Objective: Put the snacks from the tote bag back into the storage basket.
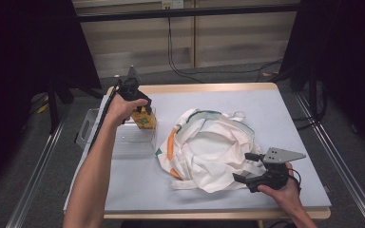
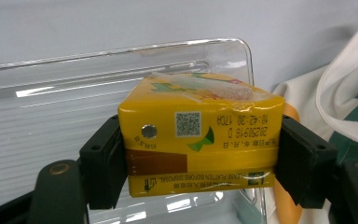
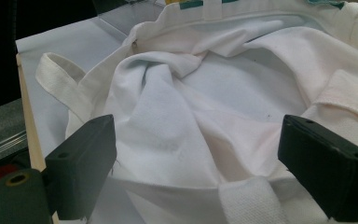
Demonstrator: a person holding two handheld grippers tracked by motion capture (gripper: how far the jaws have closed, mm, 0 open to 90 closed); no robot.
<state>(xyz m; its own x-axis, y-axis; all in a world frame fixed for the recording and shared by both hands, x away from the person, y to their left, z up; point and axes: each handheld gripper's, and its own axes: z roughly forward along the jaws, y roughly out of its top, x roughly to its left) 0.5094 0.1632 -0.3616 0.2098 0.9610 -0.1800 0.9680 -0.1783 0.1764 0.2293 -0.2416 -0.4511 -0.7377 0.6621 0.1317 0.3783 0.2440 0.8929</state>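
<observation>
While the left claw (image 2: 198, 154) clamps the yellow carton (image 2: 200, 135) (over a clear bin (image 2: 51, 93)) — right claw (image 3: 205, 168) open, by the bag (image 3: 205, 107).

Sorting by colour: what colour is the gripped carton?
Yellow carton with a brown band, clearest in the left gripper view.

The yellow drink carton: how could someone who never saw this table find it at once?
Start at the clear plastic bin on the left side of the pale table. Above its far right corner, the left gripper clamps the small yellow drink carton. It is the one bright yellow box, unlike the white cloth tote bag beside it.
</observation>
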